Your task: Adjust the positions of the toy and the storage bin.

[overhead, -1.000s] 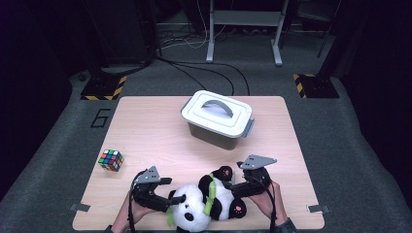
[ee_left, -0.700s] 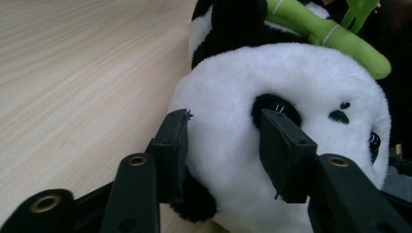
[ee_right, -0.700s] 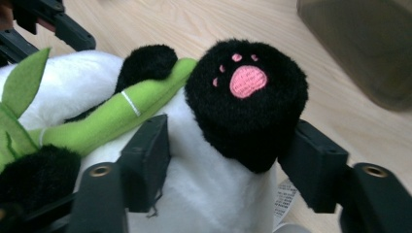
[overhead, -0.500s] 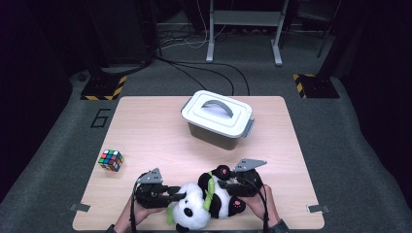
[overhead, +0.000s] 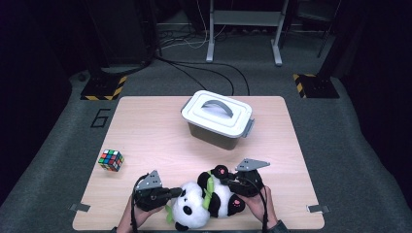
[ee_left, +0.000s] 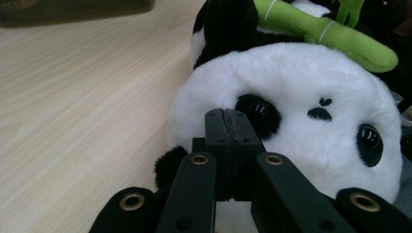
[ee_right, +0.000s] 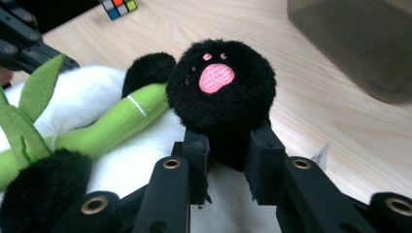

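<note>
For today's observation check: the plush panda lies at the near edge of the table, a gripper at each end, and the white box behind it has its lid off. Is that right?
Not quite. The white box has its lid on, handle on top, as the high view shows. The rest holds: the plush panda lies at the table's near edge, with the left gripper and right gripper at its ends.

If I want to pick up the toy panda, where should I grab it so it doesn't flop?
Probably at both ends, as now. The panda lies on its back across the table's near edge. The right gripper squeezes a black foot, a round, narrow bit jaws can close around. The left gripper comes from the head side, jaws together at the cheek, perhaps pinching fur.
</note>
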